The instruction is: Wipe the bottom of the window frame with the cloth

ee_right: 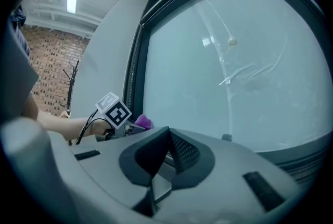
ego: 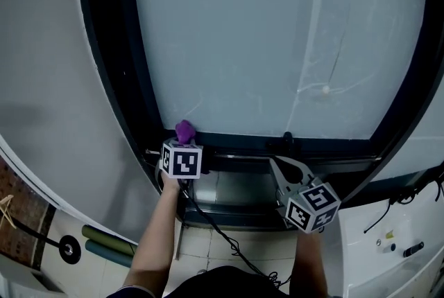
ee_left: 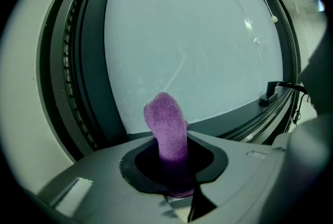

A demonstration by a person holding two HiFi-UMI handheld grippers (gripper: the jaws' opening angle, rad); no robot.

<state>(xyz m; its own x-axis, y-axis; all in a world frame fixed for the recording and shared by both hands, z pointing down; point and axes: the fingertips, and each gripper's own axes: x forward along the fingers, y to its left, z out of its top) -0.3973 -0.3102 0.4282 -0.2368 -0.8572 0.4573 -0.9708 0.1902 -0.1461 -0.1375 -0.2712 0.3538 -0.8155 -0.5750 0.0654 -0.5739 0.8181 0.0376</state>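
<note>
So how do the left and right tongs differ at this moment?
The left tongs are shut on the purple cloth, while the right tongs are shut on nothing. The left tongs sit at the bottom left corner of the window frame, while the right tongs are lower and further right. Both are shut and both are down by the frame's bottom.

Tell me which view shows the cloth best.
Left gripper view: the cloth stands large and centred, clamped in the left gripper. The head view shows only a small purple tuft; the right gripper view, a distant speck.
</note>
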